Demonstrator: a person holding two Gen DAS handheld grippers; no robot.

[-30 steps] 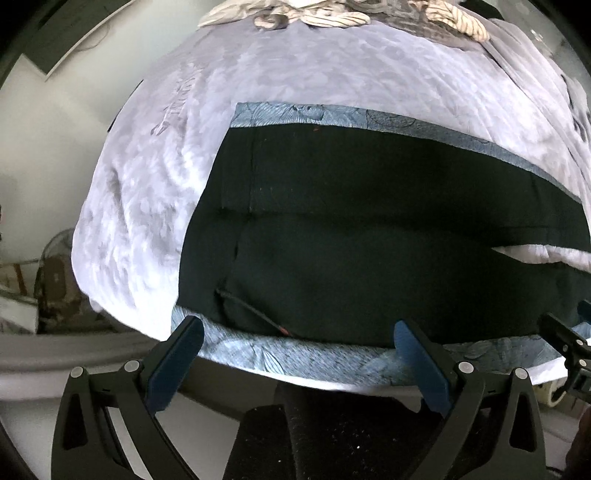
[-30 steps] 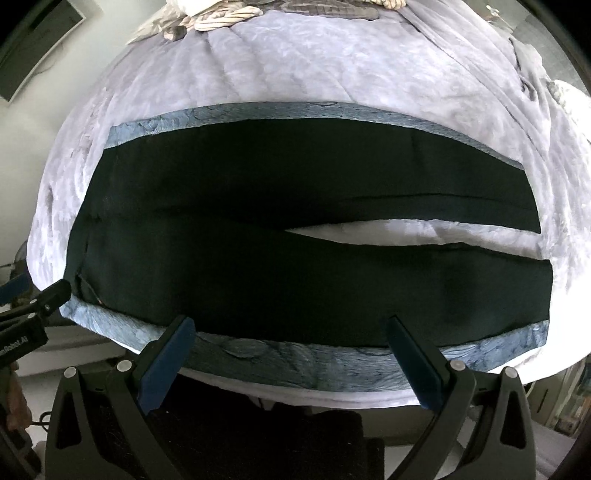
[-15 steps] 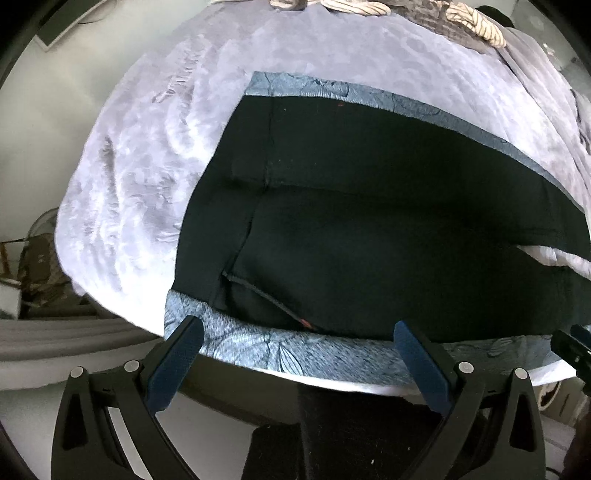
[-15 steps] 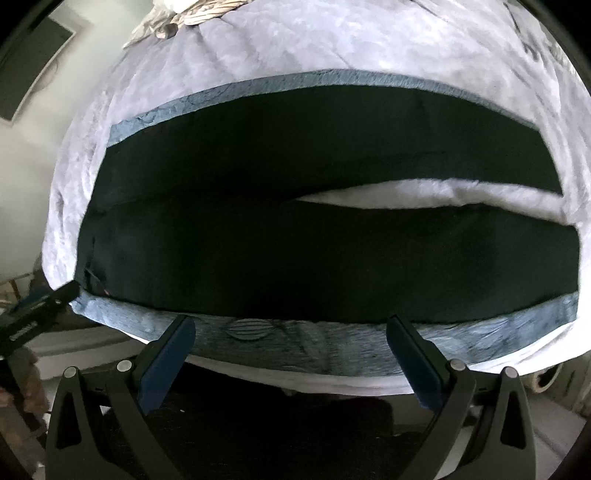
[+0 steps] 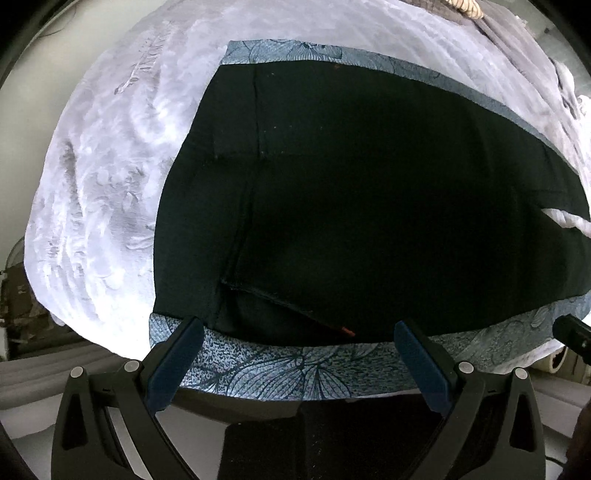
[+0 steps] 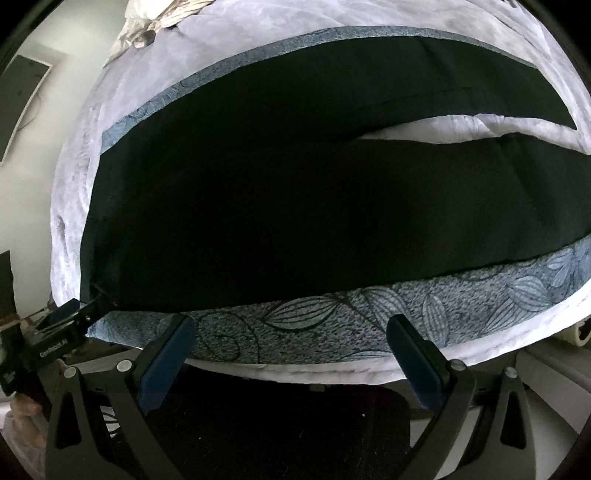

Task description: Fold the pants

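Both tools first: my left gripper (image 5: 298, 343) has its blue-padded fingers (image 5: 173, 360) spread wide with nothing between them, and it hangs just off the near edge of the bed, over the patterned strip. Same on the other side, where my right gripper (image 6: 291, 341) is splayed apart and empty at that near edge. From the right wrist view I can see the left gripper's tip (image 6: 79, 314) close to the waist corner of the pants, though I cannot tell whether it touches the cloth. Now the black pants (image 5: 369, 199): they lie flat and spread out across the bed, waistband end toward my left, legs running off to my right. In the right wrist view the two legs (image 6: 369, 155) part toward the far end, a wedge of pale bedding showing between them. Near the waist there is a slanted pocket opening (image 5: 273, 299) with a small orange-red fleck at its lower end. Under the pants sits a blue-grey leaf-print cloth (image 5: 280, 373), peeking out as a band along the near side and another along the far side. All of this rests on a pale lilac embossed blanket (image 5: 103, 192) that covers the bed. At the head end, some striped bedding (image 6: 173, 18) is bunched up.
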